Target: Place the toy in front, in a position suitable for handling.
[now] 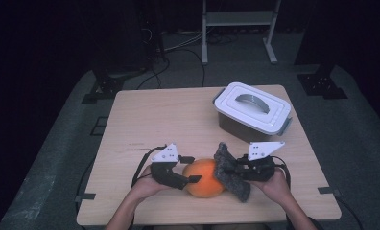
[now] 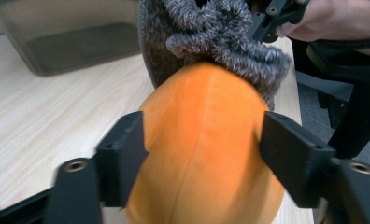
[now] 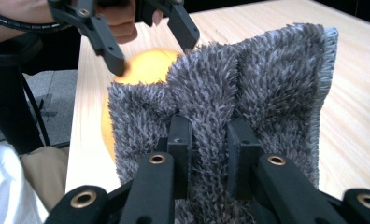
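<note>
From above we see our left tongs [image 1: 192, 169] clamping the orange ball [image 1: 205, 178] at the tabletop's [image 1: 164, 115] near edge. Our right gripper view shows the right tongs [image 3: 210, 140] pinching a fold of grey shaggy cloth [image 3: 267, 84], which runs diagonally against the ball.

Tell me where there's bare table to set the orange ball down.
The bare wood left of the lidded grey box and beyond the left gripper is widest. It is crowded at the front, where the orange ball, grey shaggy cloth and right gripper meet.
</note>
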### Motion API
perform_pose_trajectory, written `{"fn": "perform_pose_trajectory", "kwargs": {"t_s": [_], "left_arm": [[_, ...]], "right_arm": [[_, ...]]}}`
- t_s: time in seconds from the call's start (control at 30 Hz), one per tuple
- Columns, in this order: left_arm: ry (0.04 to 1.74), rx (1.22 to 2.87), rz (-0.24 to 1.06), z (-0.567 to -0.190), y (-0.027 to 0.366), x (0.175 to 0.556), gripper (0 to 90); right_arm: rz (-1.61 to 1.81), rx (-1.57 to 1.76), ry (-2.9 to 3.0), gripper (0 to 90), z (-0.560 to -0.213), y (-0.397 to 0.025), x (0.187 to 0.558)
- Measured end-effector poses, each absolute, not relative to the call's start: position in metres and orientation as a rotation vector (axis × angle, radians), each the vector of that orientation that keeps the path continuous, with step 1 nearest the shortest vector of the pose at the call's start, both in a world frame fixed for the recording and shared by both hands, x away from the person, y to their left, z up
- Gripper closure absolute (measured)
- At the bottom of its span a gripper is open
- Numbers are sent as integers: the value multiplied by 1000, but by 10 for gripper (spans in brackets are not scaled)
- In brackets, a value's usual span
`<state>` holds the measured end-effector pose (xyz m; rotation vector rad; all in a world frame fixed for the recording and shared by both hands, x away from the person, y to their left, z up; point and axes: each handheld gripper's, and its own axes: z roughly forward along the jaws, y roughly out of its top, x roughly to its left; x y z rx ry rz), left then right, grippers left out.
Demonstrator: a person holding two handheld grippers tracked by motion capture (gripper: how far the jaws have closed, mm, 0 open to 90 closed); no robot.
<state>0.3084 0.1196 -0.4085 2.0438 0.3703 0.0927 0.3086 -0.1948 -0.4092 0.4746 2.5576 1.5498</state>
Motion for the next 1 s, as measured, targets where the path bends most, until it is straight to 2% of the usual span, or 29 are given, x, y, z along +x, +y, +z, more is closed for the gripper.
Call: {"fn": "perform_pose_trajectory", "kwargs": {"t_s": [0.1, 0.23, 0.27, 0.33, 0.4, 0.53, 0.7, 0.83, 1.0], "left_arm": [[400, 2055, 61, -415, 119, 312, 187], [393, 2053, 10, -421, 117, 314, 172], [383, 2054, 4, -421, 117, 313, 199], [351, 2067, 37, -418, 118, 309, 338], [344, 2077, 51, -413, 118, 308, 414], [319, 2080, 86, -400, 119, 303, 467], [298, 2075, 90, -391, 119, 299, 474], [312, 2061, 82, -396, 119, 301, 422], [330, 2056, 82, -399, 117, 304, 206]], "right_arm": [[1549, 505, 2572, 737, -412, -201, 312], [1546, 516, 2581, 737, -413, -203, 313], [1544, 517, 2581, 736, -413, -203, 312], [1543, 516, 2578, 737, -412, -202, 312], [1550, 503, 2562, 738, -410, -201, 311], [1605, 437, 2499, 743, -399, -195, 303], [1620, 349, 2509, 742, -394, -177, 294], [1584, 382, 2565, 741, -403, -176, 298], [1559, 417, 2587, 741, -410, -182, 302]]}}
